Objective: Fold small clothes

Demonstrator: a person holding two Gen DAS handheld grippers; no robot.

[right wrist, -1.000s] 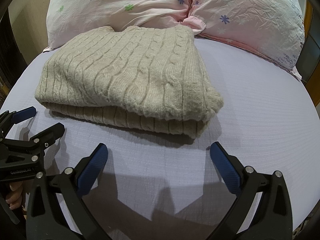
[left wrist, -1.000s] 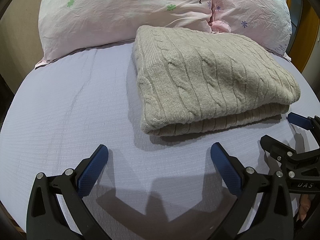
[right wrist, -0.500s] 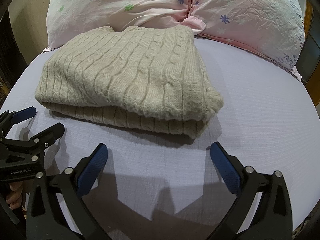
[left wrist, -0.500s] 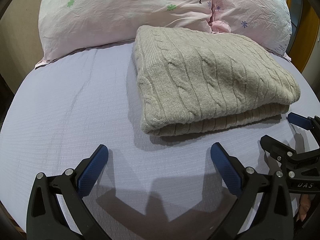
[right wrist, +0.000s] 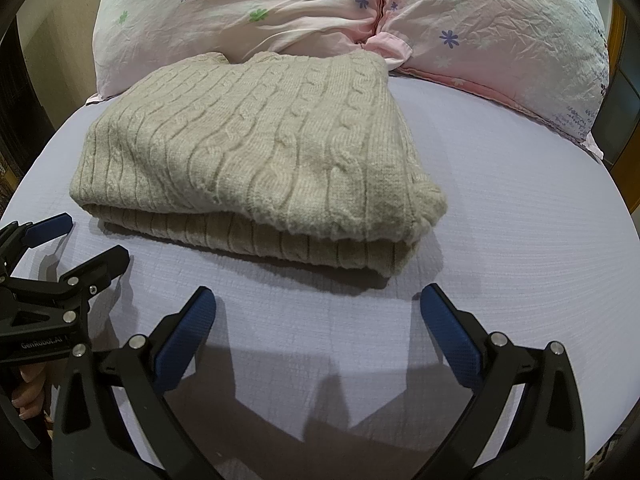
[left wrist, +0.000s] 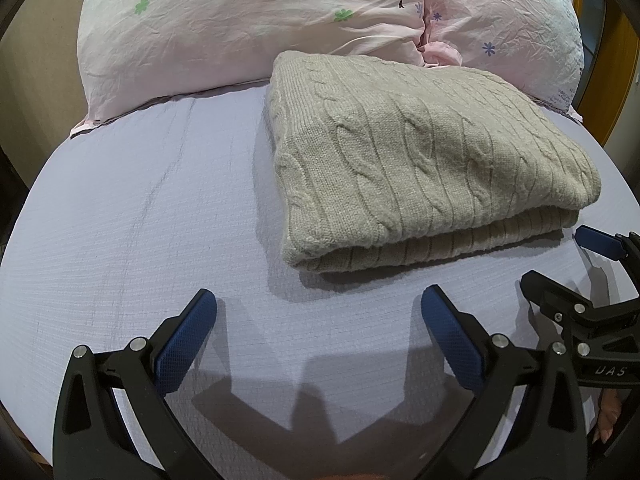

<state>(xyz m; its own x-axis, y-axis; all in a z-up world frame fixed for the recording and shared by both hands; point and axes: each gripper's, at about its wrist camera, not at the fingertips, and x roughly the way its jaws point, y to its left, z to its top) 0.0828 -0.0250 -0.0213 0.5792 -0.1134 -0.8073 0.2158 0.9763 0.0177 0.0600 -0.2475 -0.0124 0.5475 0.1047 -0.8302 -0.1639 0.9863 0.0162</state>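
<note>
Left gripper [left wrist: 318, 312], bottom of the left view: jaws wide apart, nothing between them, parked over bare sheet [left wrist: 132, 240]. Right gripper [right wrist: 318, 312], bottom of the right view: same, spread and empty. Each one also shows at the lower edge of the other's view, side by side, both short of the garment and not touching it.

Sweater [left wrist: 420, 160], centre-right in the left view and centre-left in the right view: beige cable knit, lying on the sheet as a compact rectangle. Near edge shows two stacked layers with a rounded fold; no sleeve or hem hangs out. Its far edge touches the pillows.

Pillows [right wrist: 280, 8], top of frame: pink, flower print, butted together at the head of the bed.

Progress, my read: this sweater looks finished, folded and squared. Nothing left on it beyond maybe a tidy-up or moving it aside. No unfolded clothes visible, so can't tell whether more is queued.

Count:
- grippers: 2
- sweaters: 1
- pillows: 2
- sheet: 1
</note>
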